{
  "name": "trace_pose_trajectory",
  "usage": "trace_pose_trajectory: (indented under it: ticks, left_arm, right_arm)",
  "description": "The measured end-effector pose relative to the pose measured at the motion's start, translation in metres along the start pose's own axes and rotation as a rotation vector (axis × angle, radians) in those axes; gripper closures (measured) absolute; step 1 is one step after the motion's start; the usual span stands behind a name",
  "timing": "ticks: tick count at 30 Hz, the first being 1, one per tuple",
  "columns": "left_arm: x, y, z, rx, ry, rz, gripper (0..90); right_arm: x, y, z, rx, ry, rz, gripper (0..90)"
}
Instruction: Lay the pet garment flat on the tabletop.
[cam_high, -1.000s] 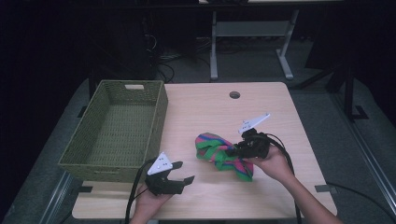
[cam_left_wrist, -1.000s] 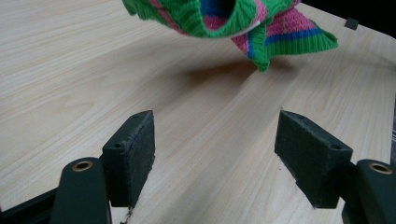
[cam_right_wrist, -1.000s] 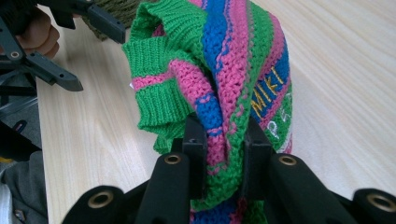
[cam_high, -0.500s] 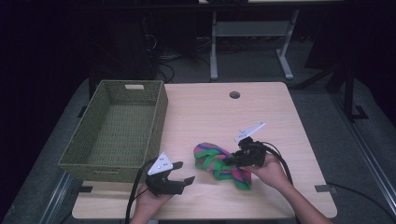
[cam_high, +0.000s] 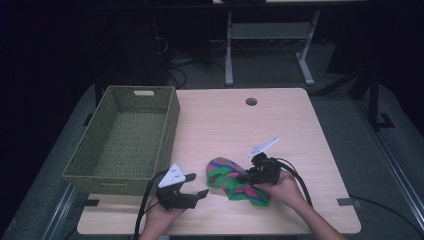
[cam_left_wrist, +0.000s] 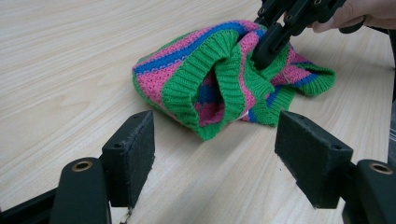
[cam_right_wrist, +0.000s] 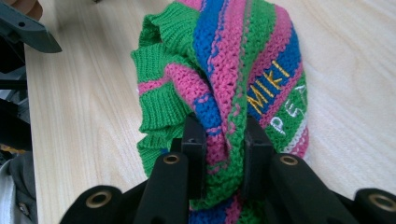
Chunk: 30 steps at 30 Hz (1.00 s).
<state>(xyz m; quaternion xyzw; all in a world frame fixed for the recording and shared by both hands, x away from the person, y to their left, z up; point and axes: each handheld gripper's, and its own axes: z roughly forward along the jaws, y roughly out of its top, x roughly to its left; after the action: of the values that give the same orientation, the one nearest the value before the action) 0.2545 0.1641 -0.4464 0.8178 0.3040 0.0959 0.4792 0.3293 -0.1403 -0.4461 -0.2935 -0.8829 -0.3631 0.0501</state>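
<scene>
A knitted garment (cam_high: 234, 178) striped green, pink and blue lies crumpled on the wooden table (cam_high: 225, 125) near its front edge. My right gripper (cam_high: 246, 176) is shut on a fold of it; in the right gripper view the knit (cam_right_wrist: 243, 79) is pinched between the two black pads (cam_right_wrist: 194, 140), with yellow and white lettering on one stripe. My left gripper (cam_high: 198, 185) rests low on the table just left of the garment, open, with nothing between its fingers. In the left gripper view the garment (cam_left_wrist: 215, 79) lies ahead of the wide-apart jaws.
A green woven basket (cam_high: 125, 137) stands at the left of the table, nothing in it. A round cable hole (cam_high: 251, 101) sits near the table's far edge. Desk legs and cables stand in the dark behind the table.
My right gripper has come down and toward the front edge with the garment, which now lies lower and more bunched on the table. The left gripper has stayed put.
</scene>
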Motion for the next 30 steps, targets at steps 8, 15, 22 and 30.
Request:
trace_pose_trajectory:
  ticks: [8, 15, 22, 30]
  left_arm:
    - [0.000, 0.000, 0.001, 0.003, -0.003, -0.001, 28.3]
    - [0.000, 0.000, 0.001, 0.004, -0.002, -0.002, 28.3]
    - [0.000, 0.000, 0.001, 0.006, -0.001, -0.003, 28.3]
    - [0.001, 0.000, 0.000, 0.001, 0.002, -0.007, 28.3]
  right_arm:
    - [0.004, -0.004, 0.011, 0.017, -0.007, 0.005, 72.5]
    - [0.006, -0.006, 0.015, 0.007, -0.002, 0.010, 66.9]
    - [0.007, -0.006, 0.013, 0.004, 0.015, 0.001, 54.5]
    - [0.012, 0.001, -0.001, -0.005, 0.022, -0.029, 41.0]
